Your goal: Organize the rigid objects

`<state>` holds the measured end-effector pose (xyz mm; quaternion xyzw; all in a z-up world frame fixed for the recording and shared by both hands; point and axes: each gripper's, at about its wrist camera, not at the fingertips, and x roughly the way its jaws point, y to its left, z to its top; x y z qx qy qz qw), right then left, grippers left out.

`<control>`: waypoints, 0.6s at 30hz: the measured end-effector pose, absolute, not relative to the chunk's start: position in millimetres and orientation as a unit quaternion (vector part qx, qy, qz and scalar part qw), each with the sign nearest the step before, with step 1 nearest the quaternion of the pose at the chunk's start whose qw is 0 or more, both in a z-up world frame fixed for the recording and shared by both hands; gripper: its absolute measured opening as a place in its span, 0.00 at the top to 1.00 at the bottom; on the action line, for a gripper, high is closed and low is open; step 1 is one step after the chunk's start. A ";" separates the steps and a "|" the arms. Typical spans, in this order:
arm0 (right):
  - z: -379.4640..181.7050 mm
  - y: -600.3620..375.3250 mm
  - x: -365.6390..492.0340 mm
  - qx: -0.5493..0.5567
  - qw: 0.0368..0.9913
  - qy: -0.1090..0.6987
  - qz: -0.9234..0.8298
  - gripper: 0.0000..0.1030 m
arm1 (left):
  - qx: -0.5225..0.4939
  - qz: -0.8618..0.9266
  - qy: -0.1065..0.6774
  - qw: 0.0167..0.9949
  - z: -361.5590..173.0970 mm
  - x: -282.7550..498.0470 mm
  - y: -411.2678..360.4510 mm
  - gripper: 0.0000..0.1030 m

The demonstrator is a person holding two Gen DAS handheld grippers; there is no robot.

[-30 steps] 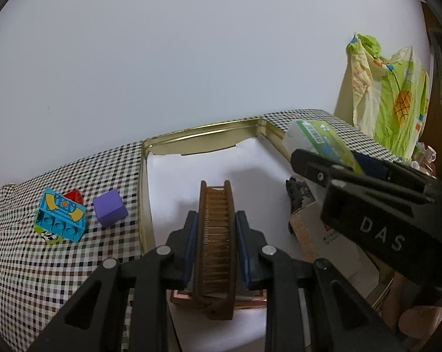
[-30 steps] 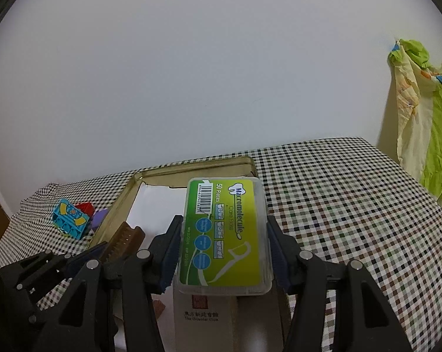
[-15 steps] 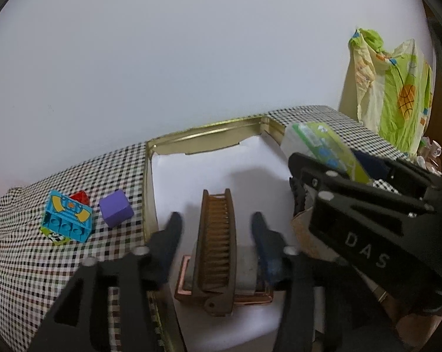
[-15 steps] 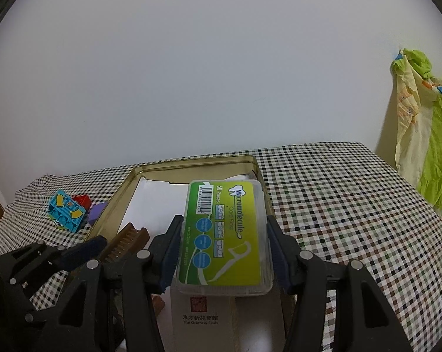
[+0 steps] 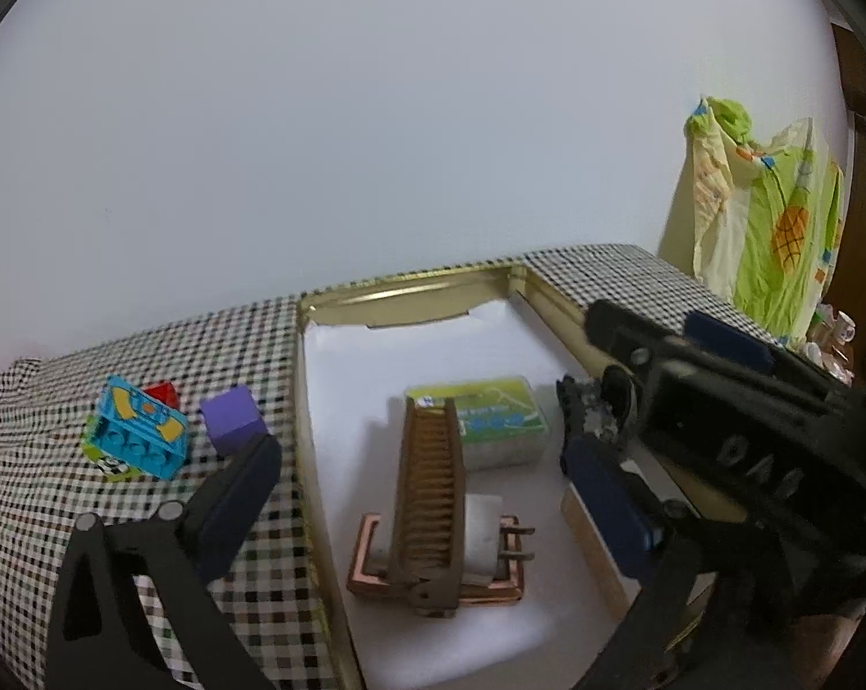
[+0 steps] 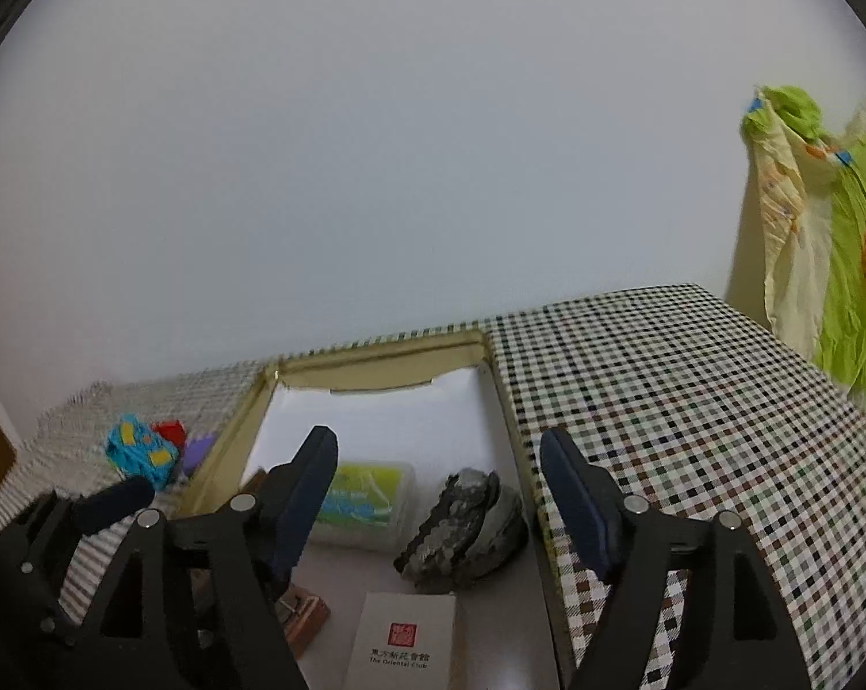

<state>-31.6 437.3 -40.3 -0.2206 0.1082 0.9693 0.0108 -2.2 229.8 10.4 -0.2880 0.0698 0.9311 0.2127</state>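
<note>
Both grippers' fingers have just been opening and stand apart, gripping nothing: left gripper point(image 5: 427, 494) over the comb point(image 5: 430, 494), right gripper point(image 6: 439, 494) over the rock point(image 6: 462, 523) in the tin point(image 6: 375, 371), floss box point(image 6: 364, 503) left of it.

Brown comb point(image 5: 430, 494) and green floss box point(image 5: 490, 414) lie in tin point(image 5: 410, 302)

Both tongs point(image 5: 427, 494) point(image 6: 439, 494) agape, empty.

The right claw point(image 6: 439, 494), jaws just opening, stands empty over the tin point(image 6: 513, 431).
</note>
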 end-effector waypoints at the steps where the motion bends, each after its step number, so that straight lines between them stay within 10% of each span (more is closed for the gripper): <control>1: -39.8 439.8 -30.7 -0.217 0.009 0.119 0.969 0.22 | -0.286 0.932 0.068 0.211 10.8 -2.8 229.0 0.02; 18: -38.1 463.4 -12.8 -0.167 0.010 0.205 0.964 0.22 | -0.258 0.955 0.017 0.142 15.6 -17.1 187.6 0.01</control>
